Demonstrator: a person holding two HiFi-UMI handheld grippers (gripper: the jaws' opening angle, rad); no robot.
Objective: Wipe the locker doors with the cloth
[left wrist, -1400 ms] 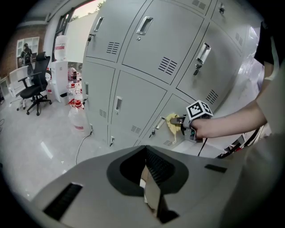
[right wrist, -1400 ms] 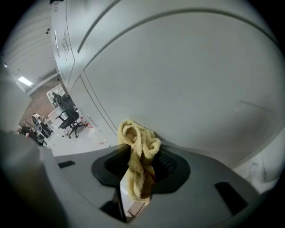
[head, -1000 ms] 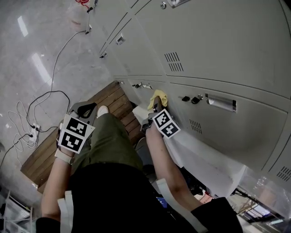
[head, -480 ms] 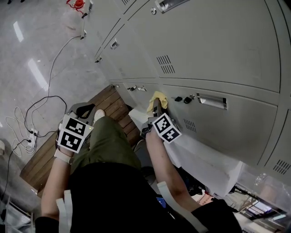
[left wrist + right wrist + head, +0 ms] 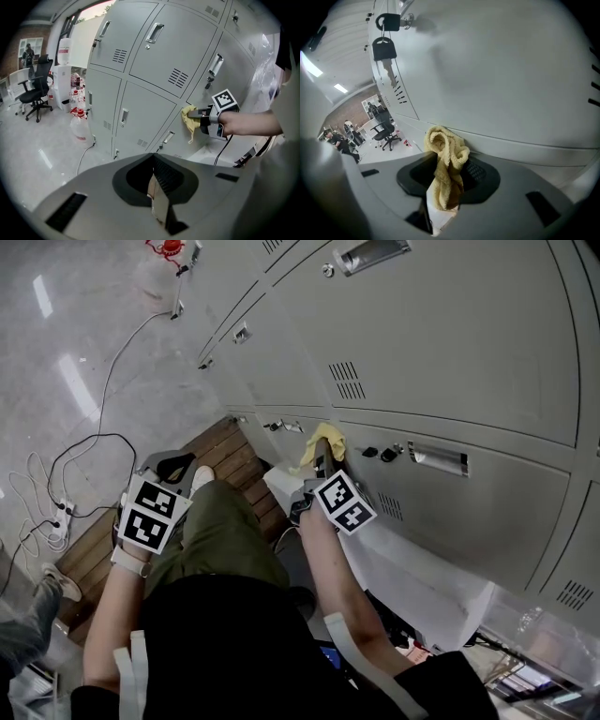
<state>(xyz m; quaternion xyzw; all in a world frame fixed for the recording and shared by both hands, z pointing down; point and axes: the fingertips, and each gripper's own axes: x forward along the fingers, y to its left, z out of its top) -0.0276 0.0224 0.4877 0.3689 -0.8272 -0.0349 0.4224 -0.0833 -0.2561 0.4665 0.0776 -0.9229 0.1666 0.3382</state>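
My right gripper (image 5: 322, 452) is shut on a yellow cloth (image 5: 322, 439), which presses against a grey locker door (image 5: 487, 512) near its left edge. In the right gripper view the cloth (image 5: 446, 159) bunches between the jaws right at the door (image 5: 497, 70), below a hanging key (image 5: 384, 47). From the left gripper view I see the cloth (image 5: 190, 117) and the right gripper (image 5: 202, 115) against the lockers. My left gripper (image 5: 167, 468) hangs low by my left leg, away from the lockers, jaws shut with nothing held (image 5: 154, 197).
Rows of grey lockers (image 5: 450, 343) with handles (image 5: 437, 457) and vents fill the right. A wooden pallet (image 5: 98, 549) lies on the floor below me. Cables and a power strip (image 5: 58, 521) trail at left. White plastic sheeting (image 5: 422, 577) drapes by the lower lockers. Someone's foot (image 5: 56, 582) is at far left.
The view has shifted slightly; the cloth and right gripper stay against the same door with little movement. A foot has come into view at the lower left.
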